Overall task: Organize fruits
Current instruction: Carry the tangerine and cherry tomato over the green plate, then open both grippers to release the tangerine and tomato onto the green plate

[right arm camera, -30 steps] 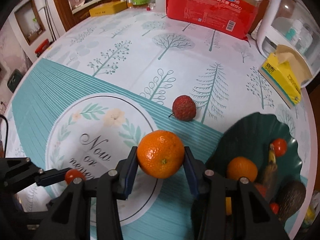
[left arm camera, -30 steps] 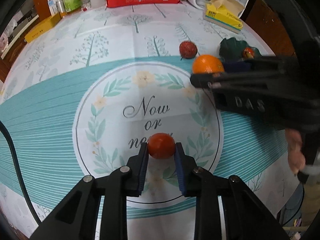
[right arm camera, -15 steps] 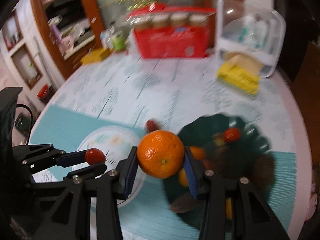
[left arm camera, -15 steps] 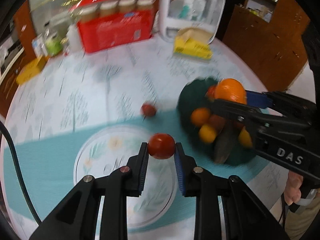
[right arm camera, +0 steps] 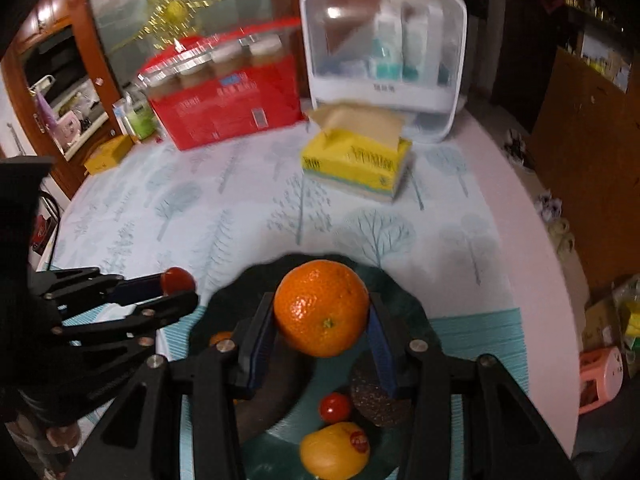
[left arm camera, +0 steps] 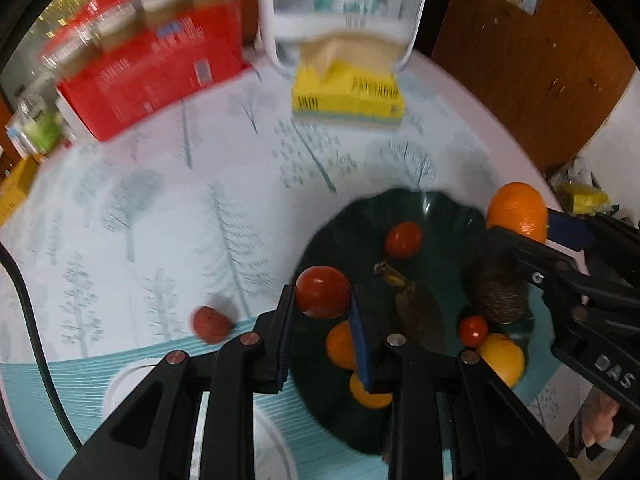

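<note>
- The left gripper [left arm camera: 323, 312] has its jaws clamped on a small red tomato [left arm camera: 322, 291], pinched across its middle between the two pads. It hangs above the near left rim of the dark green plate [left arm camera: 440, 216].
- The right gripper [right arm camera: 322, 338] has its jaws closed on an orange [right arm camera: 321, 307], again across the widest part. It is held over the plate.
- Handling, as I judge it: the tomato is light, thin-skinned and smooth. It will bruise or split under a hard squeeze and can squirt out of a slack one, so a gentle grip at the widest girth suits it.
- The orange looks heavier and firmer, with a dimpled peel that gives the pads good purchase. It should stand a firmer hold, but being round it can roll once let go.
- The plate already carries another small tomato [left arm camera: 403, 240], a third small red one [left arm camera: 473, 330], several orange and yellow fruits and a brown fuzzy one [left arm camera: 500, 292]. Free room shows mainly at the far side.
- Release is best done low, into a gap, so neither fruit drops on a neighbour or rolls over the rim.
- One red, rough-skinned fruit [left arm camera: 211, 324], perhaps a lychee, lies on the bench [left arm camera: 160, 200] to the left of the plate, well apart from it. Its shell looks brittle; take it across the middle, lightly.
- The two grippers work close together over one plate, so a knock between them is the risk.
</note>
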